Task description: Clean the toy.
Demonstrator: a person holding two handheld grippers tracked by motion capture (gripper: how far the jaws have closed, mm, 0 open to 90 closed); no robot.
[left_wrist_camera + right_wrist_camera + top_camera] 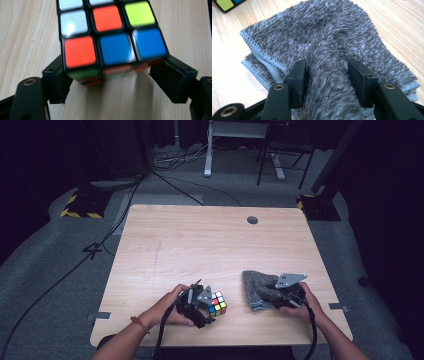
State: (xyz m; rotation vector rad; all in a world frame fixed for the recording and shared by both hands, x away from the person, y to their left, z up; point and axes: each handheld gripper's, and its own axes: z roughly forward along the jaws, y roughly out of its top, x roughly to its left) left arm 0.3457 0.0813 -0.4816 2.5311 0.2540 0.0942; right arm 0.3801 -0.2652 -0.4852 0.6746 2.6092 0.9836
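The left gripper (107,82) has its jaws spread wide on either side of a puzzle cube (110,37): in the left gripper view the left jaw touches, or all but touches, the cube's near lower corner, while the right jaw stands just clear of the opposite corner, so the cube is bracketed rather than squeezed. The cube sits flat on the table (200,240), its top face showing white, orange, yellow-green and blue squares. In the high view the left hand (172,307) wraps the left gripper (209,306) near the table's front edge, a little left of the middle, with the cube (217,303) just beyond the jaws and a red band at the wrist. The right gripper (327,82) is clamped on a raised fold of a grey fuzzy cloth (317,37); both jaws press into the pile, with the ridge of cloth bulging up between them. The rest of the cloth lies folded in layers on the wood, its stitched hems showing at one side. From above, the right hand (300,302) holds the right gripper (276,296) toward the front right corner, and the cloth (257,287) spreads away from it toward the cube, a strip of bare wood between the two.
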